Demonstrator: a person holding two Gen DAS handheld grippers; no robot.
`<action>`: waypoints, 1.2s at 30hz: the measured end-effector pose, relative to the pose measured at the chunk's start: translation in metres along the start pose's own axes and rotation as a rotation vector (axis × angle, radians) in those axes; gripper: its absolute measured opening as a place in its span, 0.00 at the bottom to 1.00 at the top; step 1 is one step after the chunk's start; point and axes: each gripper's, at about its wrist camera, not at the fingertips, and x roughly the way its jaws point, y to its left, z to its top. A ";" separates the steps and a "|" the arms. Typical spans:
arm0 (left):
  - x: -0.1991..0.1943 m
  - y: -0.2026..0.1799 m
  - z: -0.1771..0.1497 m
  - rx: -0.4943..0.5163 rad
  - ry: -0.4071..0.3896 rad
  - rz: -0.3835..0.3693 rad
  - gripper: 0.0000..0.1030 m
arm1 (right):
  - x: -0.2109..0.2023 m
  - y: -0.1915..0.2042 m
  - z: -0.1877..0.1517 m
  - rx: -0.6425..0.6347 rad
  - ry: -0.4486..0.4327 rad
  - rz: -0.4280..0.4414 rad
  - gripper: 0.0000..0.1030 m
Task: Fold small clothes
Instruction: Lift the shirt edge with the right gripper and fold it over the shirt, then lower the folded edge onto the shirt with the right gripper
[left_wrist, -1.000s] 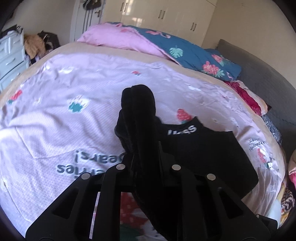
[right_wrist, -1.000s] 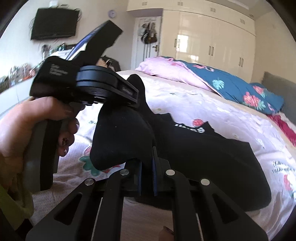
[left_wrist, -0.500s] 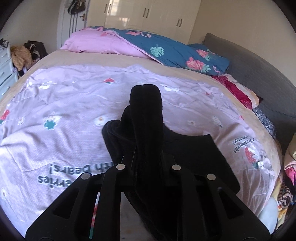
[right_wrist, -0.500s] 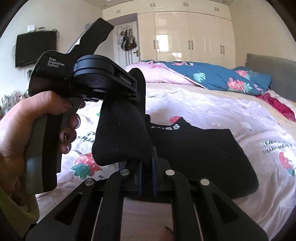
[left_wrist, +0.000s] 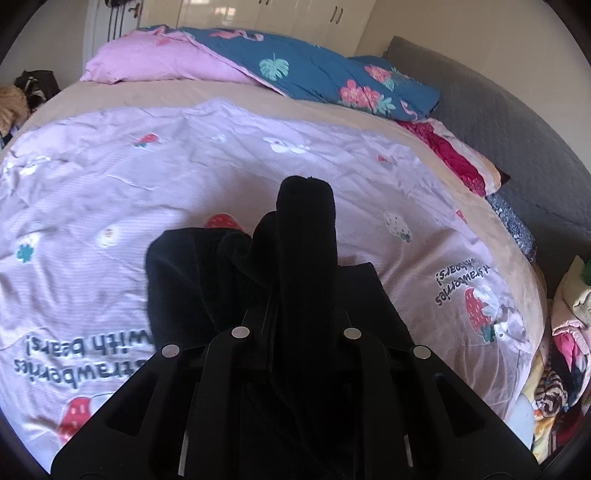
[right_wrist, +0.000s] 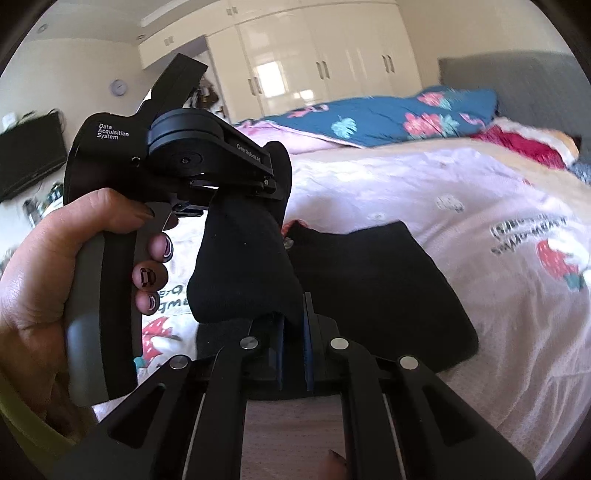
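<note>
With both the left gripper (right_wrist: 273, 173) and the right gripper (right_wrist: 293, 343) clamped on the black garment (right_wrist: 369, 288) lifted off the bed (right_wrist: 480, 206), carry the held edge far evenly, keeping corners level.

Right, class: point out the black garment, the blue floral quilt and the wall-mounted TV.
black garment (right_wrist: 376, 291), right wrist view, on its flat part lying on the bed.
blue floral quilt (left_wrist: 314, 74), left wrist view, on its top face.
wall-mounted TV (right_wrist: 26, 155), right wrist view, on its screen.
</note>
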 end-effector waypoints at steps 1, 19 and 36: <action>0.005 -0.003 0.000 0.000 0.009 -0.001 0.09 | 0.002 -0.006 0.000 0.024 0.008 0.000 0.07; 0.087 -0.054 -0.001 0.042 0.165 -0.061 0.45 | 0.031 -0.105 -0.020 0.593 0.205 0.134 0.08; 0.018 0.018 -0.039 0.057 -0.010 0.095 0.67 | 0.027 -0.112 0.025 0.480 0.231 0.172 0.80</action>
